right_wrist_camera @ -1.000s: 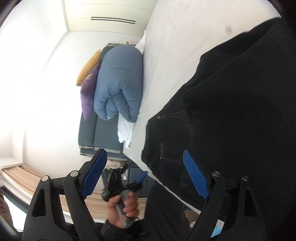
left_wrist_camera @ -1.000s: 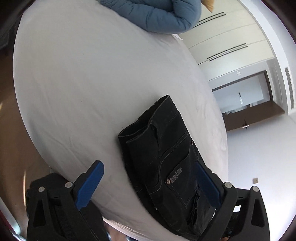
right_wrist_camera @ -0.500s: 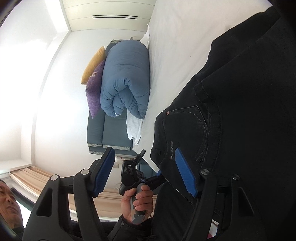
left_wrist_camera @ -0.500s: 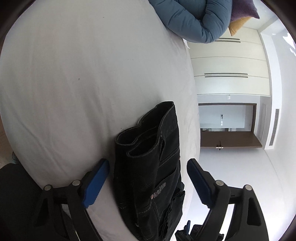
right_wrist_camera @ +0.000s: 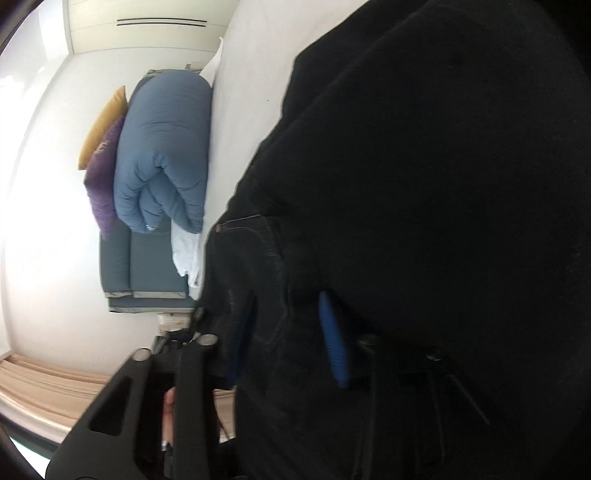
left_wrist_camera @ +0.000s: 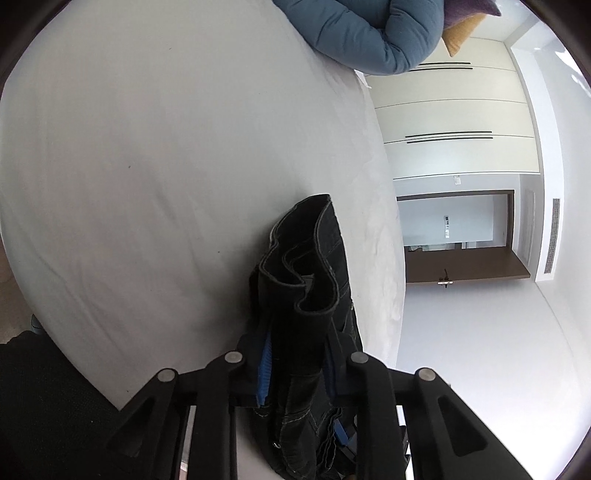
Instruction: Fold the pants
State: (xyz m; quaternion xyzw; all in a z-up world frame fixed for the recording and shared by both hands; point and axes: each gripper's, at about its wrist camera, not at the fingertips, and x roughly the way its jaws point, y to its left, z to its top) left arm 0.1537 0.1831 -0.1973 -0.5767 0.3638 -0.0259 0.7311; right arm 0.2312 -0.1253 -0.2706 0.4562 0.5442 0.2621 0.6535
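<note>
The black denim pants (left_wrist_camera: 310, 288) lie at the near edge of a white bed (left_wrist_camera: 166, 166). My left gripper (left_wrist_camera: 297, 363) is shut on the bunched waistband end, which stands up in wavy folds between the blue pads. In the right wrist view the pants (right_wrist_camera: 424, 221) fill most of the frame, close to the camera. My right gripper (right_wrist_camera: 288, 332) is shut on a fold of the denim near a stitched pocket seam; one blue pad (right_wrist_camera: 334, 339) shows, the other is mostly covered by cloth.
A rolled blue duvet (left_wrist_camera: 369, 33) with purple and yellow pillows (right_wrist_camera: 103, 177) lies at the head of the bed. White wardrobes (left_wrist_camera: 454, 110) and a doorway (left_wrist_camera: 458, 236) stand beyond the bed's far side. A blue-grey bench (right_wrist_camera: 144, 266) is by the wall.
Both grippers closed from wide open onto the pants. The left one moved in over the waistband, which bunched up between its pads; the right one moved closer, so the denim now fills its view.
</note>
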